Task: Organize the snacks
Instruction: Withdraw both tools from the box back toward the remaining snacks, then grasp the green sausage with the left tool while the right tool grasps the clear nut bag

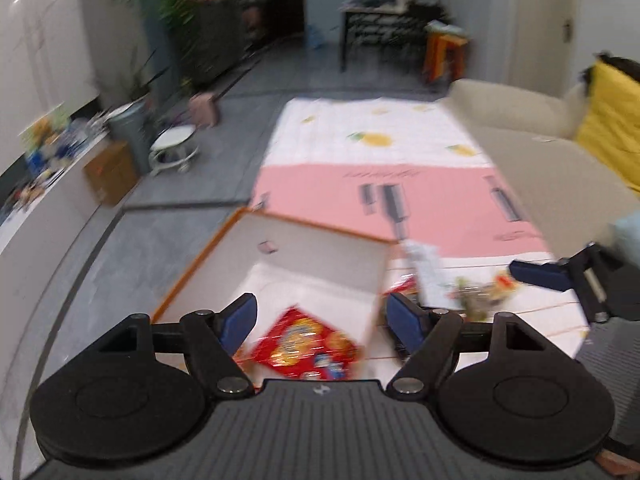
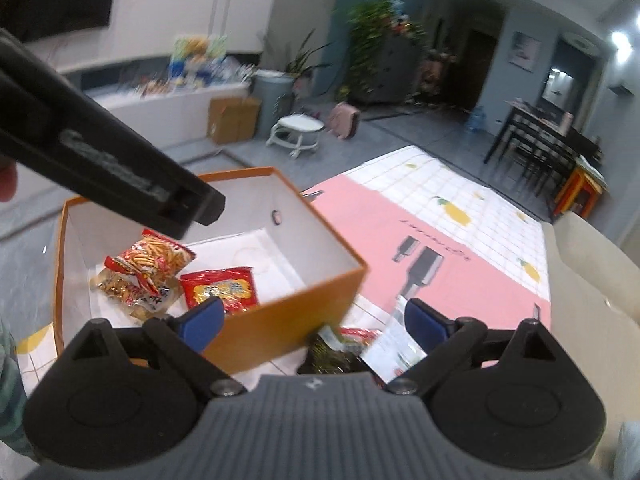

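Note:
An orange box (image 2: 280, 320) with a white inside stands on the patterned table cover. Three packets lie in it: a red one (image 2: 220, 290), a striped red stick-snack bag (image 2: 156, 258) and a brownish one (image 2: 128, 292). The left wrist view shows the red packet (image 1: 308, 344) blurred on the box floor. My left gripper (image 1: 322, 308) hovers open above the box, nothing between its pads. My right gripper (image 2: 314, 312) is open and empty over the box's near wall. Loose snacks (image 1: 480, 292) lie right of the box, among them a dark packet (image 2: 336, 352) and a white packet (image 2: 396, 344).
A pink and white mat (image 1: 380, 184) covers the floor beyond the table. A beige sofa (image 1: 540, 152) with a yellow cushion (image 1: 612, 128) is at the right. A white stool (image 2: 298, 132) and a cardboard carton (image 2: 234, 118) stand by the far wall.

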`<move>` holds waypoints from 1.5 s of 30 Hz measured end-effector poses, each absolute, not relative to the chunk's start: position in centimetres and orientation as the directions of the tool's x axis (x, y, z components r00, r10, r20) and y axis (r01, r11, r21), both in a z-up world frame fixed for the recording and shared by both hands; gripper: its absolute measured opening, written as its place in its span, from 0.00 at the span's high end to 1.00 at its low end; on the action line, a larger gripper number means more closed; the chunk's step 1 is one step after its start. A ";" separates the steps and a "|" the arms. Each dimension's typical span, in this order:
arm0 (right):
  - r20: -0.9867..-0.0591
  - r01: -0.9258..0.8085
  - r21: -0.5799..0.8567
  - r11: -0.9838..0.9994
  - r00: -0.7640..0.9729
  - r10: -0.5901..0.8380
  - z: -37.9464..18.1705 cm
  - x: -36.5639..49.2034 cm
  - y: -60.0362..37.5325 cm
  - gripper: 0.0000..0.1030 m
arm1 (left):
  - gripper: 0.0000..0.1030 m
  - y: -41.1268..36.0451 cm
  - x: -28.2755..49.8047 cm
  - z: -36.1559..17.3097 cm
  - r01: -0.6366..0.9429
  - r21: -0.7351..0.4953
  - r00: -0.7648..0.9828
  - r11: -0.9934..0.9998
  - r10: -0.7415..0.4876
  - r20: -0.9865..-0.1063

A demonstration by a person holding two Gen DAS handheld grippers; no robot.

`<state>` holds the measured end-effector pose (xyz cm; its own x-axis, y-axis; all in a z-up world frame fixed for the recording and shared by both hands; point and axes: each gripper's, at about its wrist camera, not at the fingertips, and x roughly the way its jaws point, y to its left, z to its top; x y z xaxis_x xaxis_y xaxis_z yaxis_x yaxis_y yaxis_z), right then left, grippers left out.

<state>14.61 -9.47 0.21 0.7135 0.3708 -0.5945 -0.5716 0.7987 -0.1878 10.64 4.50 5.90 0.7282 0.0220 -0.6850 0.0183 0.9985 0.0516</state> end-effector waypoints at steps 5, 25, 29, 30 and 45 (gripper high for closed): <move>-0.580 -0.498 -0.126 0.858 0.738 0.343 -1.3 12.5 -14.7 0.09 | 0.15 0.4 9.4 4.7 0.142 0.052 0.733 0.989 -0.069 -0.676; -0.651 -0.313 -0.108 0.944 0.740 0.170 -9.9 13.2 -21.7 0.19 | 0.27 -4.5 10.4 -8.4 0.279 0.199 0.571 0.940 0.004 -0.821; -0.666 -0.318 -0.092 0.944 0.724 0.179 -10.6 13.7 -21.6 0.20 | 0.29 -4.7 10.9 -10.2 0.295 0.224 0.567 0.929 0.018 -0.824; -0.668 -0.324 -0.091 0.942 0.721 0.184 -10.8 13.7 -21.6 0.21 | 0.30 -4.7 11.1 -10.6 0.296 0.241 0.569 0.924 0.033 -0.822; -0.637 -0.342 -0.119 0.932 0.746 0.192 -12.1 15.6 -19.8 0.32 | 0.66 -3.3 12.4 -13.2 0.225 0.183 0.533 0.957 0.036 -0.846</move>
<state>15.62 -19.84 -12.05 0.7461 0.1921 -0.6375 -0.3419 0.9321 -0.1193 12.39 -3.33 -13.17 0.5327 0.0365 -0.8455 0.2247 0.9571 0.1829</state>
